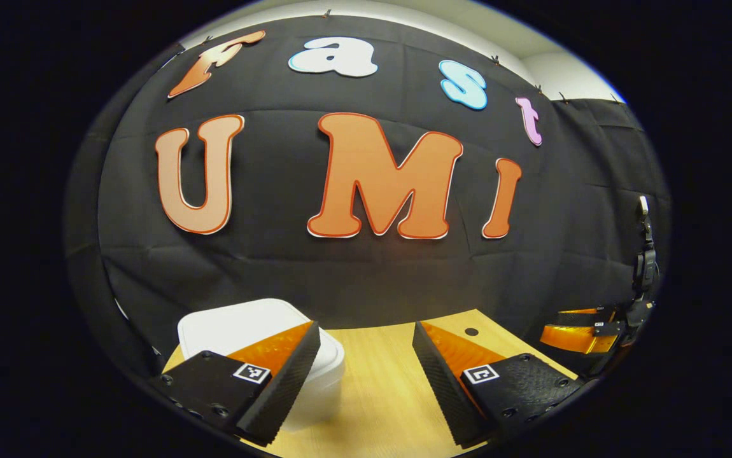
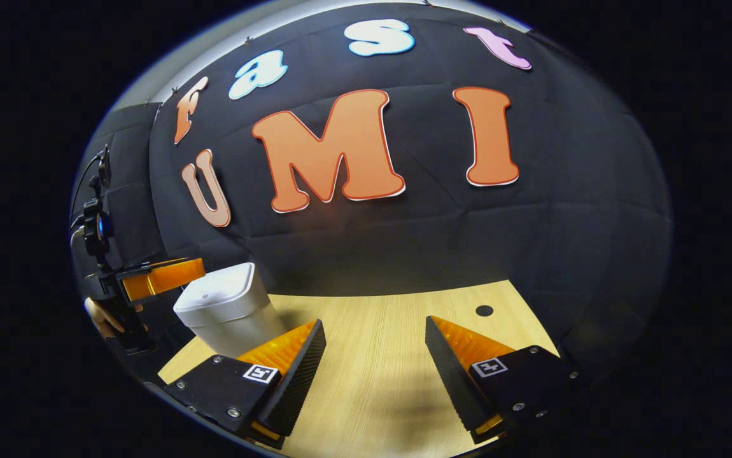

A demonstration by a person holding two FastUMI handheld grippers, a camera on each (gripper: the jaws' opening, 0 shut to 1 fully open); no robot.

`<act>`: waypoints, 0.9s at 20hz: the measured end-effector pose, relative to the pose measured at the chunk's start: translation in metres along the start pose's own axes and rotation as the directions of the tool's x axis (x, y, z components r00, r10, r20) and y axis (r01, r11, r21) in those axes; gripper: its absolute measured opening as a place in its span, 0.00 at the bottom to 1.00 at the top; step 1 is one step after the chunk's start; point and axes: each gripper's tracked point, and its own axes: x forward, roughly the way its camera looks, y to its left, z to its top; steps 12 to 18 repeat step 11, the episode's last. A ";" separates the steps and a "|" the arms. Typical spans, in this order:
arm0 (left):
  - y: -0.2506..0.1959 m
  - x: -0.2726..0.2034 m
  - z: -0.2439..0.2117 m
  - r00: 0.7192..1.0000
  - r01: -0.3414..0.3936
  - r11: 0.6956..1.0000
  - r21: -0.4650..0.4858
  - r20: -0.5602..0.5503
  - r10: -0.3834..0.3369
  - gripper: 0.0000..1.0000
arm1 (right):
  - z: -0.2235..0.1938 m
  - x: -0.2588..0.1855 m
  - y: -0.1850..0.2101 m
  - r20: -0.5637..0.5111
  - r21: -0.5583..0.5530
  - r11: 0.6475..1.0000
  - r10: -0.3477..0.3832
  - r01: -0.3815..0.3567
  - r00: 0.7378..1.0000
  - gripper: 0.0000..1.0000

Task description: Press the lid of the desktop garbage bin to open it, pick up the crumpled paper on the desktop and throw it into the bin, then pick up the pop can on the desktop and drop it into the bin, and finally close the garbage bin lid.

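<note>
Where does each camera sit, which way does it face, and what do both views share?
Left gripper view: rides the left claw, facing the black cloth wall over the wooden desktop; own open fingers at bottom, white plastic lidded bin behind the left finger.
Right gripper view: rides the right claw, facing the same wall; own open fingers, plus a hand holding the left claw.
Shared: the bin, desktop, wall.

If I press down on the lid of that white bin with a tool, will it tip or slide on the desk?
The white bin looks like thin plastic, so probably light and apt to slide on the smooth wooden desk. It tapers toward its base, so an off-centre push might tip it. Pressing straight down on the closed lid seems safest.
</note>
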 end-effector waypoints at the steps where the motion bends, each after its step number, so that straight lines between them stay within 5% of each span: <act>1: -0.003 -0.005 -0.004 1.000 -0.003 1.000 -0.006 0.003 0.003 0.94 | 0.001 -0.002 0.001 0.013 -0.009 1.000 -0.005 0.005 1.000 0.94; 18: -0.034 -0.030 -0.046 1.000 -0.012 1.000 -0.025 -0.008 0.012 0.94 | -0.001 -0.030 0.025 0.134 -0.076 0.997 0.005 0.005 0.991 0.94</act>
